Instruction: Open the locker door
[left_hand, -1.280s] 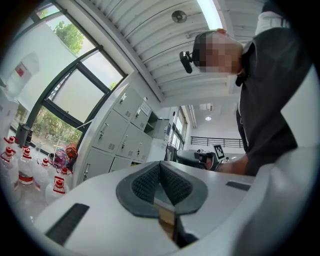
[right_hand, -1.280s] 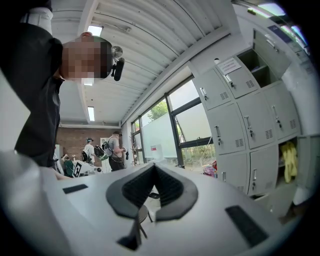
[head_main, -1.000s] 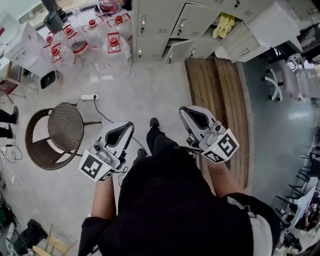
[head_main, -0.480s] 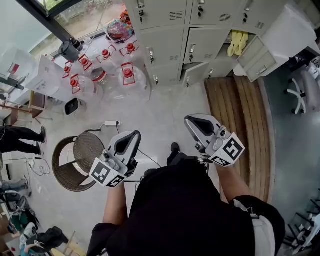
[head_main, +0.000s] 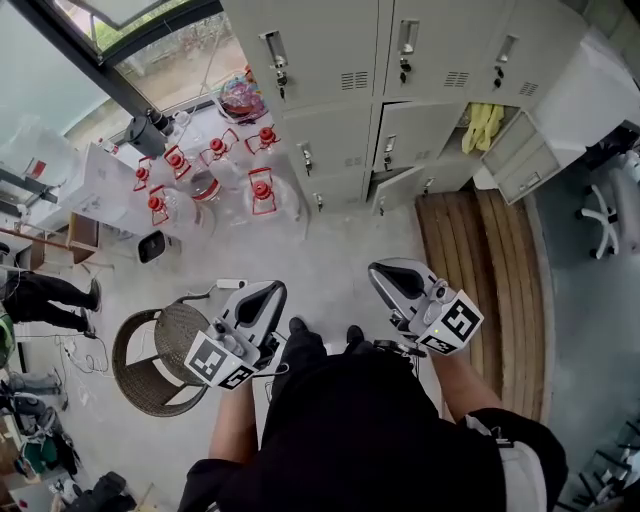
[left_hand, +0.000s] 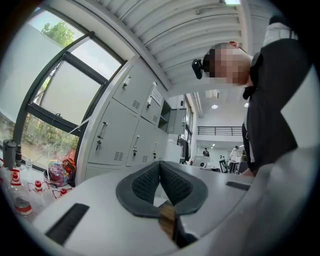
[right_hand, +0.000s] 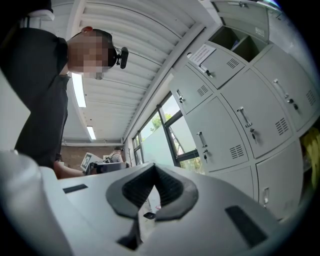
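The locker door (head_main: 312, 48) to be opened is not singled out. Several shut grey doors stand side by side in the row of lockers (head_main: 440, 130), each with a small upright handle (head_main: 274, 62). The first risk is therefore going for the wrong door, or for the one at the right that already hangs ajar with yellow gloves (head_main: 482, 127) inside. The handles are slim and sit close to the metal. Tongs that arrive closed would only knock against the door, so the jaws need to part before they get there. A pinch on the mere edge of a handle would likely slip off on the pull. Water jugs (head_main: 262, 190) with red caps crowd the foot of the left-hand lockers, and a power strip (head_main: 230, 284) lies on the floor (head_main: 340, 240) near the person's feet. Both are easy to kick or trip on.

The lockers stand well ahead of both tongs across the floor, and nothing touches them. The left tongs (head_main: 268, 292) have their jaws together and hold nothing. The right tongs (head_main: 386, 272) are likewise pressed together and empty. Both point toward the row. In the left gripper view the doors seem to lie left of the jaws, though the wide lens bends things, and in the right gripper view they lie to the right
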